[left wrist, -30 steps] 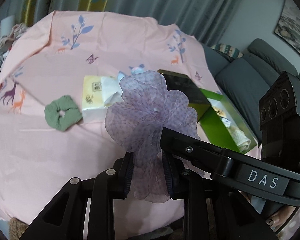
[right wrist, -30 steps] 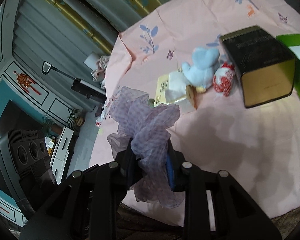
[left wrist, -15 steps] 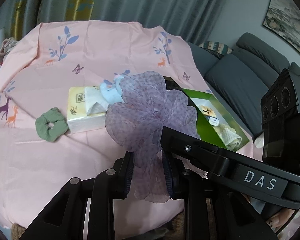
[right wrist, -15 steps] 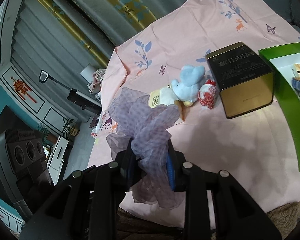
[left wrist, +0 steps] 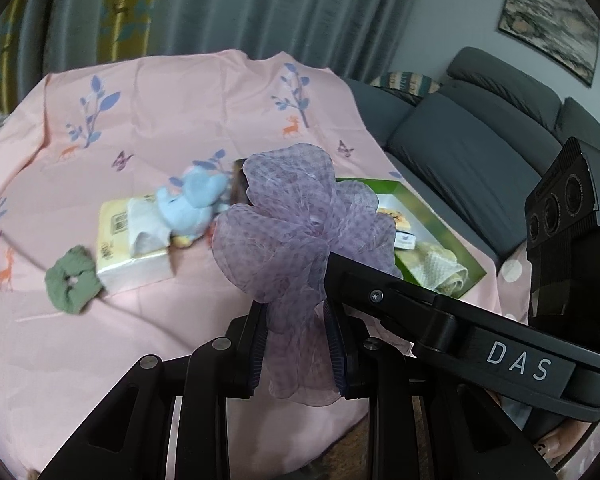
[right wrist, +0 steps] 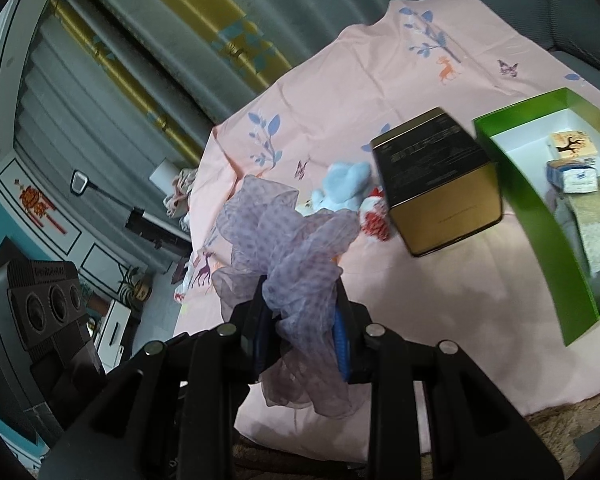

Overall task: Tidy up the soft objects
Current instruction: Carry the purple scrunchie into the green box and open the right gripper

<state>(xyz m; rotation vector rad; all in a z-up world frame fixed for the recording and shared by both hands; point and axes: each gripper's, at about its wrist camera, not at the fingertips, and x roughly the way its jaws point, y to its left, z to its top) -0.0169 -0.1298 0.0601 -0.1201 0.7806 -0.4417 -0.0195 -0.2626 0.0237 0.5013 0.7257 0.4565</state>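
Both claws have risen and swung toward the green box (right wrist: 540,216), ahead and to their right. Left claw (left wrist: 298,344) and right claw (right wrist: 300,332) pinch the purple scrunchie (left wrist: 296,220) aloft over the table (left wrist: 80,360); transfer underway, release into the box probably follows.

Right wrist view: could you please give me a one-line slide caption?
Right gripper shut on a purple scrunchie above the pink cloth, green box at right.
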